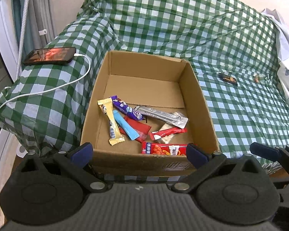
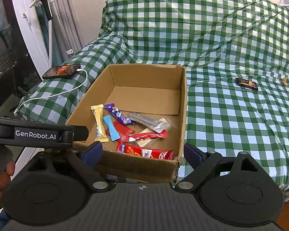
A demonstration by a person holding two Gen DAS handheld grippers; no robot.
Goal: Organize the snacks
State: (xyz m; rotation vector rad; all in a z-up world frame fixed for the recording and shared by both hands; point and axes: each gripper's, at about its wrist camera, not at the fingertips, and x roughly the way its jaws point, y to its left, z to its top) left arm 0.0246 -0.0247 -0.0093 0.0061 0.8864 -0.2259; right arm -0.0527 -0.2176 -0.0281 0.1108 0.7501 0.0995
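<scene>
left gripper point(image 1: 138, 153): released, empty | right gripper point(image 2: 142, 153): released, empty | cardboard box point(image 2: 183, 104) on bed point(image 2: 231, 125), snack packets point(image 2: 144, 136) inside | dark wrapper point(image 2: 246, 83) loose on bed, right of box

White lettering reading "GenRobot.AI" stands on the black body of the left gripper point(image 2: 35, 134), seen from the right wrist view. A red snack packet point(image 2: 144, 152) in the cardboard box point(image 2: 144, 165) carries white Chinese characters, too small to read. Print on the other wrappers is illegible.
</scene>
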